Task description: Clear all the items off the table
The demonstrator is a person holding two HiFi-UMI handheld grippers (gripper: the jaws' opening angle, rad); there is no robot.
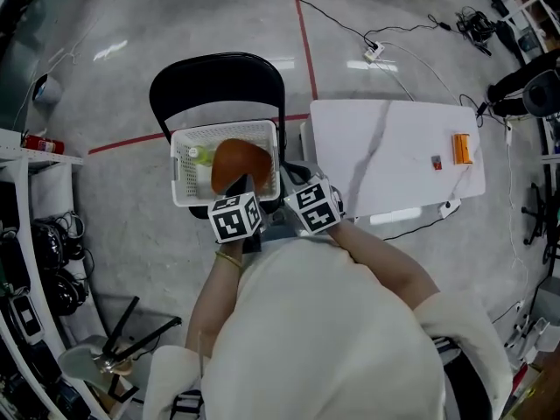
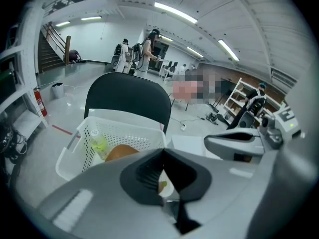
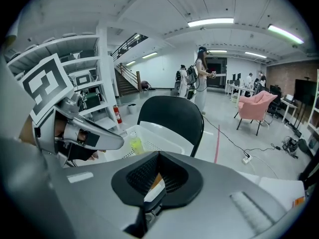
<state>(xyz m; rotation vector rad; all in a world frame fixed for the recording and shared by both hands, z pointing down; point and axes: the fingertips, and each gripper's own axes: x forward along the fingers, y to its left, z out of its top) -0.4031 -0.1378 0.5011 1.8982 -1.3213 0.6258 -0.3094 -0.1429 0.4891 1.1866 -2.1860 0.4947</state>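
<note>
A white basket (image 1: pixel 226 131) sits on a black chair (image 1: pixel 219 77). It holds a round orange-brown item (image 1: pixel 238 163) and a yellow-green bottle (image 1: pixel 203 156). My left gripper (image 1: pixel 240 185) is shut, its tips over the basket's near edge. My right gripper (image 1: pixel 296 185) is shut beside it, at the basket's right corner. Neither shows anything held. The white table (image 1: pixel 385 147) to the right carries an orange block (image 1: pixel 461 148) and a small dark item (image 1: pixel 436 162). The left gripper view shows the closed left gripper (image 2: pixel 162 173), the basket (image 2: pixel 119 117) and the bottle (image 2: pixel 98 144). In the right gripper view the right gripper (image 3: pixel 158 176) is shut before the basket (image 3: pixel 164 138).
Shelving (image 1: pixel 26 234) stands at the left with a red extinguisher (image 1: pixel 42 143). Cables and a power strip (image 1: pixel 374 52) lie on the floor behind the table. People stand far off in the hall (image 3: pixel 202 78). A pink armchair (image 3: pixel 254 108) is at the right.
</note>
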